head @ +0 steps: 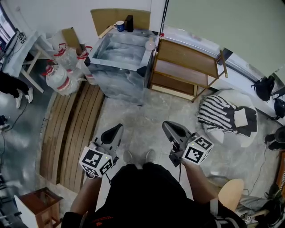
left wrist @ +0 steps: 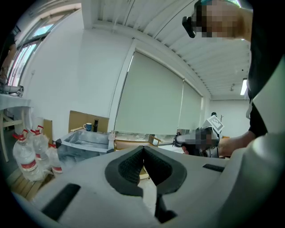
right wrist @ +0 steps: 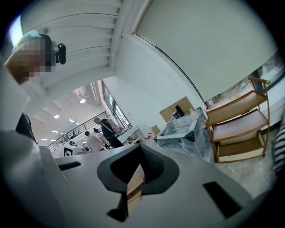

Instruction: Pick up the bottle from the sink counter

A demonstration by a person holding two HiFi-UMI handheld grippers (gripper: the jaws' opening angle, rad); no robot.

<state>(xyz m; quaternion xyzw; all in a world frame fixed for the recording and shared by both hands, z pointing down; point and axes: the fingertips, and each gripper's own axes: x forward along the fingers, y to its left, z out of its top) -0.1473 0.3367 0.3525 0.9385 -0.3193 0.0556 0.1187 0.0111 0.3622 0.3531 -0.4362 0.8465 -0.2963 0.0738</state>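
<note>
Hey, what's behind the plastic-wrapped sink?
A cardboard sheet stands against the wall, with a blue mug and a dark container in front. The sink hides what they stand on.

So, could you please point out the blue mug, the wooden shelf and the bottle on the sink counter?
blue mug (head: 120,26), head view, its side.
wooden shelf (head: 188,55), head view, top board.
bottle (head: 150,43), head view, its body.
</note>
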